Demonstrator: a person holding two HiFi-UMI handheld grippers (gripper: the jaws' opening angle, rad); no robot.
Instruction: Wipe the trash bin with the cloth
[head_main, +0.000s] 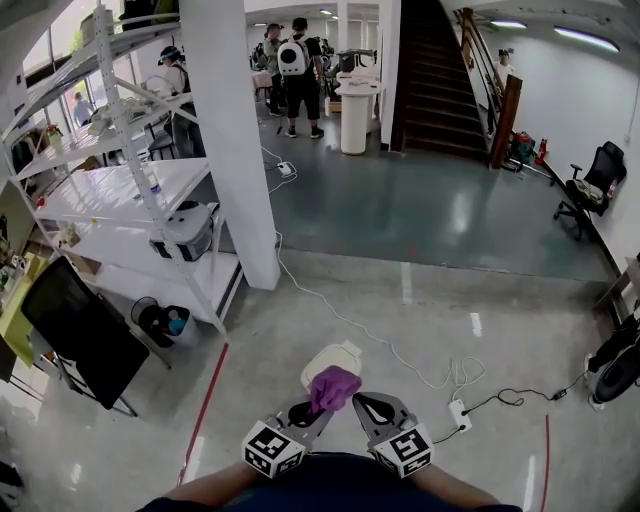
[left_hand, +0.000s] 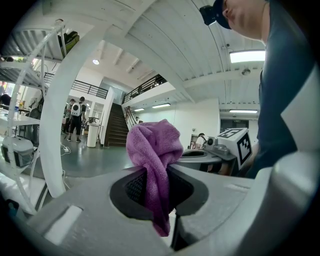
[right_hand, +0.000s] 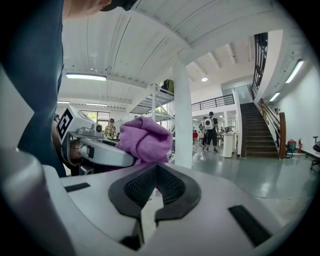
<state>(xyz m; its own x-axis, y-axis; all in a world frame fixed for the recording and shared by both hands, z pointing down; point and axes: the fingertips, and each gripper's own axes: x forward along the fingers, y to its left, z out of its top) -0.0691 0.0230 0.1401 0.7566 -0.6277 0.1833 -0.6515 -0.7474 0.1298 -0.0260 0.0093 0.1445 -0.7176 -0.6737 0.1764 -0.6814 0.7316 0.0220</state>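
Note:
A purple cloth is bunched up and pinched between the jaws of my left gripper. In the left gripper view the cloth stands up out of the left gripper, with a tail hanging below. Just beyond the cloth, a white trash bin with a cream lid stands on the floor. My right gripper is close beside the left one, right of the cloth. Its jaws are shut with nothing held between them. The cloth shows just behind them.
A white pillar rises ahead to the left, beside a white shelving rack. A dark flat panel and a small black bin sit at the left. Cables and a power strip lie on the floor at the right. People stand far back.

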